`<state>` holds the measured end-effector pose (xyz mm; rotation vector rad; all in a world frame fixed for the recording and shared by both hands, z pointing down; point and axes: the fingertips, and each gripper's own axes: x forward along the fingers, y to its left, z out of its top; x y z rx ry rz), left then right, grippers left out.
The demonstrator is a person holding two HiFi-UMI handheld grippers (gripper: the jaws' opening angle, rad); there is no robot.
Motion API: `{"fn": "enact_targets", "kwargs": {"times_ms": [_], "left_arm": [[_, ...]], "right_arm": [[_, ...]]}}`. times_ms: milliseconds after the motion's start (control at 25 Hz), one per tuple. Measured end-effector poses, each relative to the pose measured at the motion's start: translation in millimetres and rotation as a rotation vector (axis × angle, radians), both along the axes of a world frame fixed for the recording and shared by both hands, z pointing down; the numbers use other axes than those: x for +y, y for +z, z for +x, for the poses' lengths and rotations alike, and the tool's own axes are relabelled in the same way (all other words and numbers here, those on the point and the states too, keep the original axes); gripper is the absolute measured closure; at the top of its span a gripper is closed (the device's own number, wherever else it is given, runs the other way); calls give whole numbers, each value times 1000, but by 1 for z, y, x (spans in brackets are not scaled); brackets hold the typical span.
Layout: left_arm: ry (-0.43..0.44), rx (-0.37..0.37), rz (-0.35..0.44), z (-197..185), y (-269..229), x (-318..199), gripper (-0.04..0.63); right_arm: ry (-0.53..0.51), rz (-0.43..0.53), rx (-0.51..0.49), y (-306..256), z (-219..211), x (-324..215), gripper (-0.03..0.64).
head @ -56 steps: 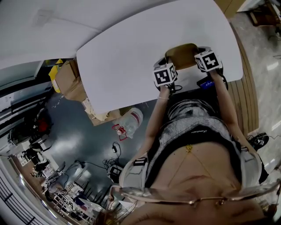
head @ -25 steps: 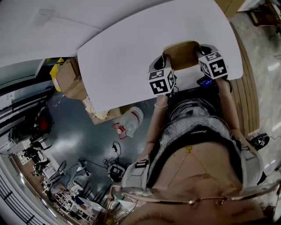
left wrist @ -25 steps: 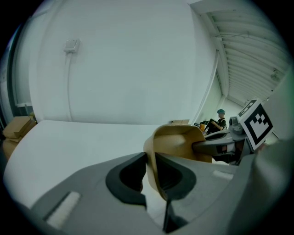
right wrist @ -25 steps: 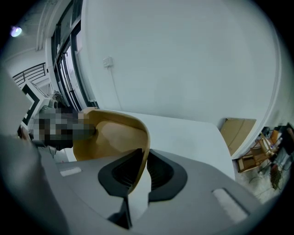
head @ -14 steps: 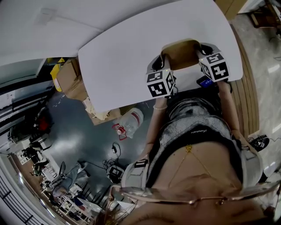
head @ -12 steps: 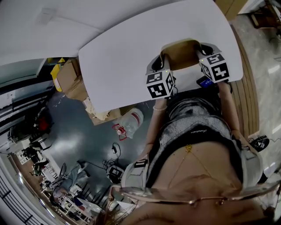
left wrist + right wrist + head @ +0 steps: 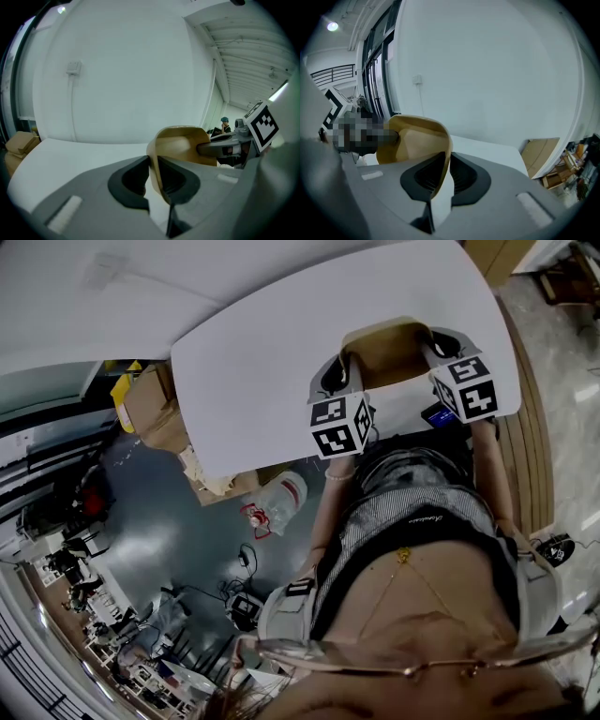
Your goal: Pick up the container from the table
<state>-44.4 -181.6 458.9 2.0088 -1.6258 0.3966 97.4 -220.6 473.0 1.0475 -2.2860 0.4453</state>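
Underside and near edge of the container [image 7: 389,354] out of sight; floor clutter [image 7: 141,667] indistinct.

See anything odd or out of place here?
Nothing about the grip: the left gripper and right gripper each pinch a wall of the tan container over the table. Only a clear jug lying sideways on the floor looks stray.

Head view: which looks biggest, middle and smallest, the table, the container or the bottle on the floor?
1. Table
2. Container
3. Bottle, though it lies farther off on the floor, so its true size is unsure.
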Motion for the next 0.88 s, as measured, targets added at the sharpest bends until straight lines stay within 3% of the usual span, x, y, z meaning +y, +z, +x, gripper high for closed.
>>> {"fn": "enact_targets", "kwargs": {"times_ms": [880], "left_arm": [[-10,14,83,-2,-31,-10,555]], "right_arm": [[-1,77,-36,-29,-1,-10,558]]}}
